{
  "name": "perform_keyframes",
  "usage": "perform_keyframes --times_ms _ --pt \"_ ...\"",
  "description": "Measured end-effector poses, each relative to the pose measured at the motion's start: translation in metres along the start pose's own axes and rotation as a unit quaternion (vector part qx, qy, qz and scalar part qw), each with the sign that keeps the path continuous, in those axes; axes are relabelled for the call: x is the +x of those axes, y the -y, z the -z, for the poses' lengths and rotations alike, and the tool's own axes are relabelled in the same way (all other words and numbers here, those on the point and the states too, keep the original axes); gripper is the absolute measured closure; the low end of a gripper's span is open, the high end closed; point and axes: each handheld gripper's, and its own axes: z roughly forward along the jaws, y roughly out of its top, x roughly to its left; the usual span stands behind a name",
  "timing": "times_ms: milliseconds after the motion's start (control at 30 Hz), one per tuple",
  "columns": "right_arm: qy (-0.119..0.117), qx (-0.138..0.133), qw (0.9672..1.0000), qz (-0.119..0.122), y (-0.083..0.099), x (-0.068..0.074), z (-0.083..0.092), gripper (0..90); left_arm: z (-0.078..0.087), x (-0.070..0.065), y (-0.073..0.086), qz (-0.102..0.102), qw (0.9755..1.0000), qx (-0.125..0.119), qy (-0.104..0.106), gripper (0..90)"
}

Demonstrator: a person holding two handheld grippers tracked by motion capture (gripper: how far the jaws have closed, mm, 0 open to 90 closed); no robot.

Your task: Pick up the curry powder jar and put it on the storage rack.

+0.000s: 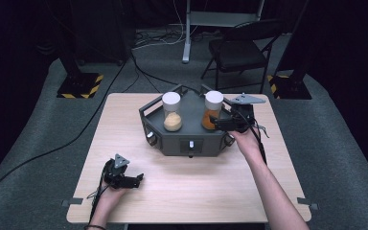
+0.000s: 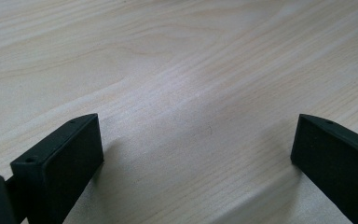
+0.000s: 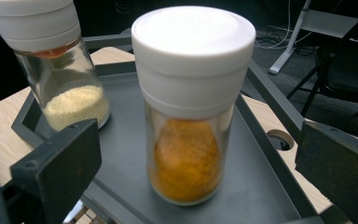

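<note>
Both grippers stood with their jaws spread wide and held nothing. Taking the dark grey tray (image 1: 191, 139) as the landmark, the right gripper (image 1: 216, 121) reached in over the tray's right edge, held by the person's right hand (image 1: 247, 142), its jaws pointing toward the orange spice jar (image 1: 212, 111). In the right gripper view that jar (image 3: 192, 100) stood upright between the two open jaws but farther in than their tips, apart from both, with its white cap on and orange powder filling the lower part of the glass. The jar rested on the tray's flat floor (image 3: 121, 140), toward the tray's right half.

A second jar, the yellow spice jar (image 1: 172, 112), stood upright on the tray's left half, well apart from the first; it too had a white cap, and pale yellow grains lay in its bottom part. In the right gripper view it (image 3: 58, 60) appeared beyond the orange jar, past the left-hand jaw.

The left gripper (image 1: 133, 180) lay low on the wooden table (image 1: 124, 124), near the table's front edge and well apart from the tray, off the tray's front left corner, in the person's left hand (image 1: 111, 195). The left gripper view showed its jaws wide apart over bare wood grain (image 2: 182, 84).

The tray sat toward the table's far side, with knobs on its front faces. Behind the table a folding chair (image 1: 239, 48) stood on the grey floor.
</note>
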Motion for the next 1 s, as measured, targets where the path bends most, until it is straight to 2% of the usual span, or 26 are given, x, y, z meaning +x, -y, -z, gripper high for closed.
perform_keyframes --times_ms 233,333,733,1000 --pt "-0.002 0.0 1.0 0.004 0.011 -0.004 0.01 0.0 0.0 0.0 0.0 0.0 1.0 0.0 0.0 2.0" --pt "0.005 0.001 0.9999 0.01 0.016 -0.003 0.014 0.0 0.0 0.0 0.0 0.0 1.0 0.0 0.0 2.0" --pt "0.006 0.003 1.0 -0.001 0.041 -0.012 0.028 0.0 0.0 0.0 0.0 0.0 1.0 0.0 0.0 1.9" --pt "0.011 -0.002 0.9999 -0.005 0.062 -0.014 0.037 0.0 0.0 0.0 0.0 0.0 1.0 0.0 0.0 2.0"
